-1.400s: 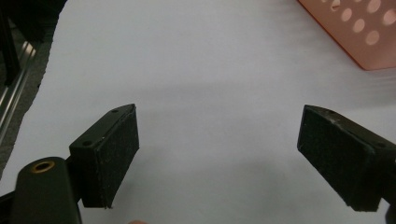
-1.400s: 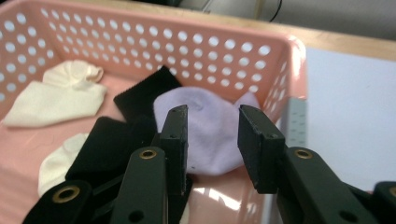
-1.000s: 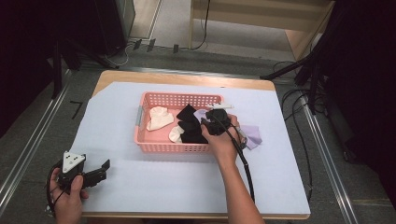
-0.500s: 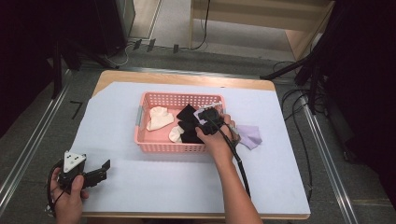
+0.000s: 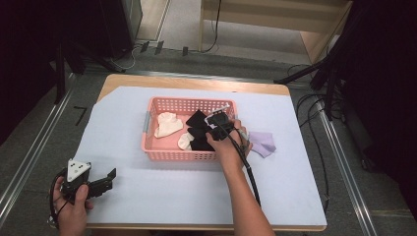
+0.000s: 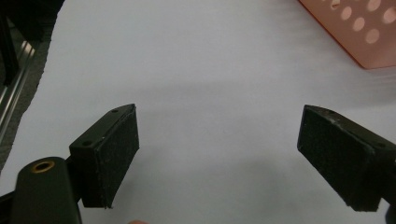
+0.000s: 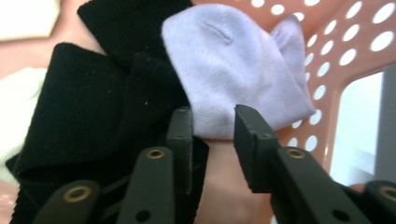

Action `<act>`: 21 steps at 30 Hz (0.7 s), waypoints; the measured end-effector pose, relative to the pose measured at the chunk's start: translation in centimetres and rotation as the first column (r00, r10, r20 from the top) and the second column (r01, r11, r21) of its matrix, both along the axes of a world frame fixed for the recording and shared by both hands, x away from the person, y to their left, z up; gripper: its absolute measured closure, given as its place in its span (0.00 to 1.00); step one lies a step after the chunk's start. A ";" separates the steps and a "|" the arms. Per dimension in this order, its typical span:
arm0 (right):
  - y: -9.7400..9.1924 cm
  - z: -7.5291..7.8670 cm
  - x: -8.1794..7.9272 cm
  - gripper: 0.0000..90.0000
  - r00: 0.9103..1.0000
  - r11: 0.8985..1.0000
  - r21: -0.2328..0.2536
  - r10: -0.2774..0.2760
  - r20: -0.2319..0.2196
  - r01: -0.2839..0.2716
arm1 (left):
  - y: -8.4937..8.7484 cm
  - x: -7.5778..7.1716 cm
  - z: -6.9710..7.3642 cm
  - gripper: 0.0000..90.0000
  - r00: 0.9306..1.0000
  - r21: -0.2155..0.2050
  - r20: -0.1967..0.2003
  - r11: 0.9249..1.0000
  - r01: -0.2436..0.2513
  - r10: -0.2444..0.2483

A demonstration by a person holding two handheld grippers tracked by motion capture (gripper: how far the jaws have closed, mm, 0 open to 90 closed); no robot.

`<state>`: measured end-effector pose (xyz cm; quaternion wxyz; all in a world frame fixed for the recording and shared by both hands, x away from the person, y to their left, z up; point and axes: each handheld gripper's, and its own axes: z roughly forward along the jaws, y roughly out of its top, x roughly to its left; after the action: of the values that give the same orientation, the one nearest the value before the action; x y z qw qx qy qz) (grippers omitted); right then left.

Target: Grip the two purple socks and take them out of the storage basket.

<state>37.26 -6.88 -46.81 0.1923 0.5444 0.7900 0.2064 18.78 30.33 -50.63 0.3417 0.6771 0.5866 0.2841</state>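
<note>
We count one pink basket (image 5: 162, 153) on the white sheet (image 5: 162, 196) that covers the table (image 5: 196, 81), set toward the table's far edge and about midway between its left and right edges. Inside the basket we count two white socks (image 5: 167, 124), one near the left wall and a smaller one nearer the front wall, and a heap of black socks (image 5: 197, 119) at the middle; how many black ones are in the heap we cannot tell. One lilac sock (image 5: 261, 142) lies on the sheet just outside the basket's right wall.

The right gripper (image 5: 219, 120) is down inside the basket at its right end, the hand (image 5: 227, 147) over the front wall. The high view hides what is under it. The right gripper view shows a second lilac sock (image 7: 238, 70) in the basket, lying against the black socks (image 7: 93, 107) and close to the perforated wall (image 7: 345, 51). The right gripper (image 7: 212, 135) there has its jaws narrowed to a small gap, with the lower edge of that lilac sock between them; whether the pads (image 7: 245, 140) actually press the cloth we cannot tell.

The left gripper (image 5: 101, 183) is held in the left hand (image 5: 71, 209) at the table's near left corner, low over the sheet. The left gripper view shows its jaws spread wide with nothing between them, bare sheet (image 6: 210, 70) beneath, and a corner of the basket (image 6: 364, 37) at the upper right.
</note>
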 end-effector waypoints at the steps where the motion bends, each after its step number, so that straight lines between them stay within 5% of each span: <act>1: -0.1 0.0 0.0 0.81 1.000 1.000 0.003 0.000 0.008 0.000 | 0.0 0.0 0.0 0.15 1.000 0.000 0.000 1.000 0.000 0.000; 5: -0.4 0.2 -0.1 0.97 0.999 0.999 0.031 -0.022 0.030 0.021 | 0.0 0.0 0.0 0.15 1.000 0.000 -0.001 1.000 -0.002 0.002; 10: -1.1 0.5 -0.7 0.99 0.992 0.994 0.099 -0.060 0.114 0.049 | 0.0 0.0 0.0 0.15 1.000 -0.004 -0.002 1.000 0.001 -0.001; 15: -2.1 0.8 -1.4 1.00 0.972 0.985 0.162 -0.090 0.217 0.055 | 0.0 0.0 0.0 0.15 1.000 -0.003 -0.002 1.000 0.002 -0.002; 19: -2.4 1.4 -2.2 1.00 0.949 0.979 0.202 -0.099 0.300 0.038 | 0.0 0.1 0.0 0.15 1.000 -0.001 -0.004 1.000 0.000 0.000; 20: -2.6 1.8 -2.6 1.00 0.937 0.973 0.232 -0.095 0.337 0.015 | 0.0 0.1 0.0 0.15 1.000 -0.001 -0.004 1.000 0.000 0.000; 21: -2.6 1.8 -2.6 1.00 0.937 0.973 0.232 -0.095 0.337 0.015 | 0.0 0.1 0.0 0.15 1.000 -0.001 -0.003 1.000 0.000 0.000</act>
<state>34.66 -9.44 -44.97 0.2708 0.5398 0.6996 0.3818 18.84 30.34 -50.67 0.3411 0.6775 0.5872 0.2827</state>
